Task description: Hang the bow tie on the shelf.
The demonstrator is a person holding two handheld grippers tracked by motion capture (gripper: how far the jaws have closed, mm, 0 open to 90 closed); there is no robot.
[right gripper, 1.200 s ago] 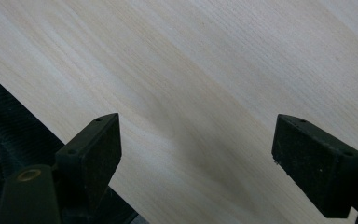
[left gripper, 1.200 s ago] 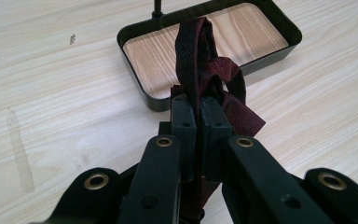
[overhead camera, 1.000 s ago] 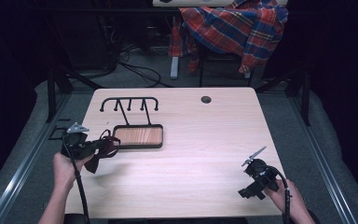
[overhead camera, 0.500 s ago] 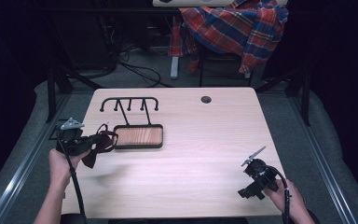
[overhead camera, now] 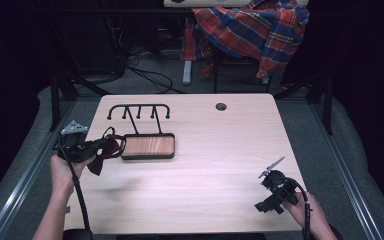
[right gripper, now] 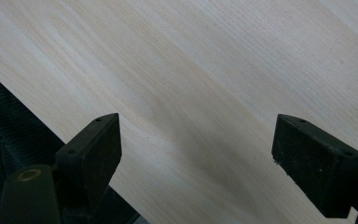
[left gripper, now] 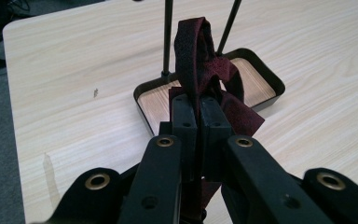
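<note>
The left gripper (overhead camera: 96, 148) clamps a dark red tie (left gripper: 200, 70) tight between its jaws, just off the tray's (overhead camera: 147, 146) nine o'clock edge. The right gripper (right gripper: 196, 154) hovers over the table (overhead camera: 220, 170) at five o'clock, jaws spread wide.

Pale wood-grain table (overhead camera: 200, 190), rounded corners, round dark hole (overhead camera: 221, 106) near far edge. Standing on it toward the left: a black rack (overhead camera: 139, 111) with hooks rising from a dark-rimmed wooden tray (overhead camera: 147, 146). Elsewhere bare wood, a small dark mark (left gripper: 95, 93) near the tray.
</note>
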